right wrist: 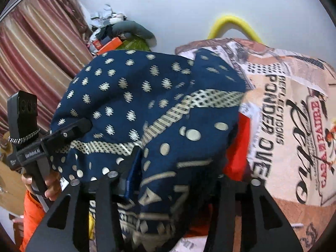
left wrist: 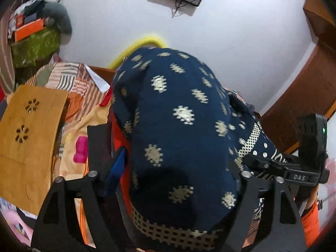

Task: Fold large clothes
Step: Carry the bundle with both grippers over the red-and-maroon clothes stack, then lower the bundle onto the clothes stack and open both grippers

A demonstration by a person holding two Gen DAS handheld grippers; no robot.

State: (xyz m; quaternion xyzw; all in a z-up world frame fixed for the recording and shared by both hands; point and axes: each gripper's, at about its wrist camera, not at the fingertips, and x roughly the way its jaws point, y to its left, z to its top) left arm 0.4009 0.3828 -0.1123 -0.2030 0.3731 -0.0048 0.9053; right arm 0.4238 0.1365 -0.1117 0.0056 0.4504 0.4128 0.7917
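Observation:
A large navy garment with cream flower dots and a lattice border, red inside, hangs bunched over both grippers. In the left wrist view my left gripper has the cloth draped between and over its fingers, and its blue pad shows at the left. In the right wrist view the same garment fills the middle, and my right gripper is buried in it. The cloth hides how the jaws stand on both. The right gripper shows at the left view's right edge, the left gripper at the right view's left edge.
A wooden lap table lies at the left on a striped and orange bedspread. A printed sheet with lettering covers the right. A clutter pile, curtain, yellow hoop and white wall stand behind.

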